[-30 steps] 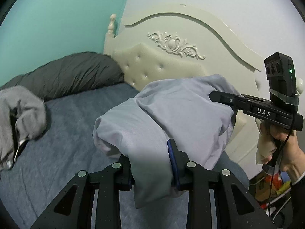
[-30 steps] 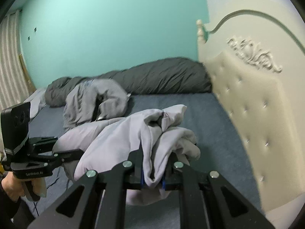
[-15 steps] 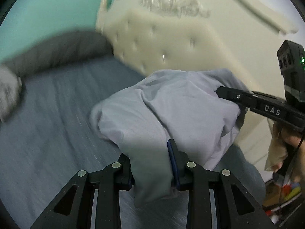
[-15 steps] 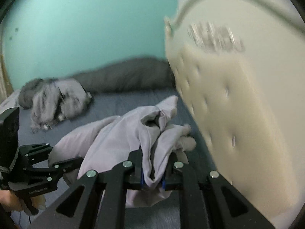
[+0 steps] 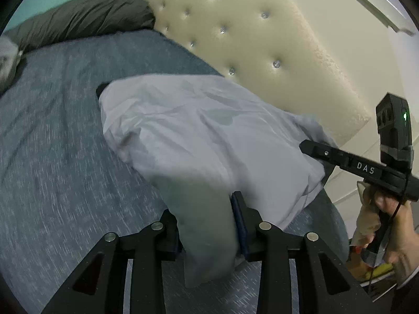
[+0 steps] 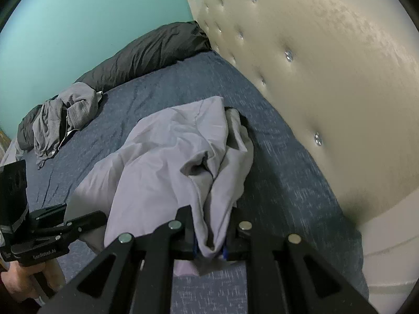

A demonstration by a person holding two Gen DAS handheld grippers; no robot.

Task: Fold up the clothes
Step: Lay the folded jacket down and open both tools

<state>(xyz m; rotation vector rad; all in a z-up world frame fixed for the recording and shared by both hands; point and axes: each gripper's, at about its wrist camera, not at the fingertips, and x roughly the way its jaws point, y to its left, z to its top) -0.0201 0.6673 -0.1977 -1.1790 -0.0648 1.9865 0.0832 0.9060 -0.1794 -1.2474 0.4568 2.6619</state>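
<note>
The lavender garment (image 5: 199, 130) lies bunched on the blue bed (image 5: 57, 157), close to the cream tufted headboard (image 5: 262, 47) at 1 o'clock in the left wrist view. The left hand-held gripper (image 5: 207, 225) has a thick fold of the garment between its jaws, which are opening. The right hand-held gripper (image 6: 209, 246) is clamped on a narrow gathered fold. A grey clothes pile (image 6: 62, 120) lies at 10 o'clock in the right wrist view, beside a dark duvet (image 6: 146, 55).
</note>
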